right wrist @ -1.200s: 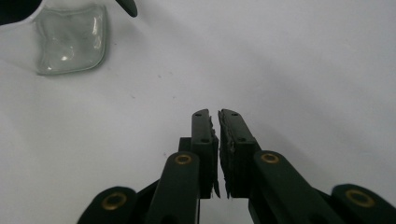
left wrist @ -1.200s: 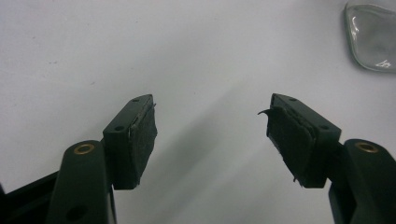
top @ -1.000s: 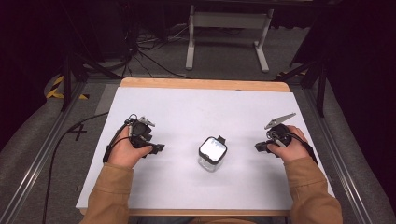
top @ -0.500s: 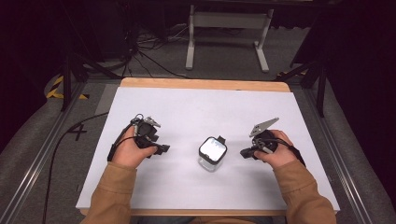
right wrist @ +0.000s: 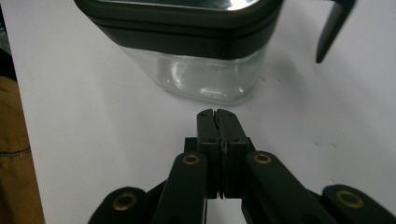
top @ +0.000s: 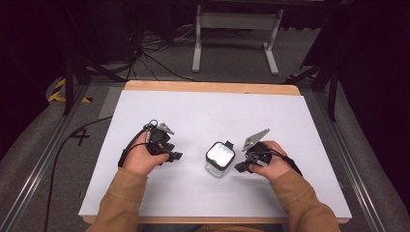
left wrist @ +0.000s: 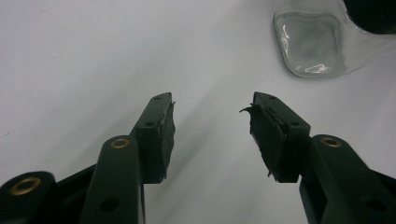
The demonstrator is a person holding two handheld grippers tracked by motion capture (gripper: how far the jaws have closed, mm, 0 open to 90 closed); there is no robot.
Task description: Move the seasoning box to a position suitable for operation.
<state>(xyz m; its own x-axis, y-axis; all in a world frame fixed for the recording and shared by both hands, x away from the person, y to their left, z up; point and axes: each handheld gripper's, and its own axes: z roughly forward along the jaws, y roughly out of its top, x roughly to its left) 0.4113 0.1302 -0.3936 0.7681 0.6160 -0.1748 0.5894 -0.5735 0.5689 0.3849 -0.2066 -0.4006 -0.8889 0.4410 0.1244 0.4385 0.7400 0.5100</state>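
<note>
White tabletop (top: 203, 116), glass jar (top: 220, 158) between grippers, left fingers (left wrist: 161, 128) spread and closing, empty, right fingers (right wrist: 208, 140) pressed together, empty

The jar (right wrist: 196, 70) has a clear, glossy glass body and a dark matt plastic lid band. The surface (top: 232, 116) is covered in smooth, matt white sheet, with a bare wood edge (top: 212, 87). Each gripper (right wrist: 217, 114) is matt black plastic with brass-coloured rivets (right wrist: 190, 159); the pads (left wrist: 266, 130) are rough and frayed.
</note>
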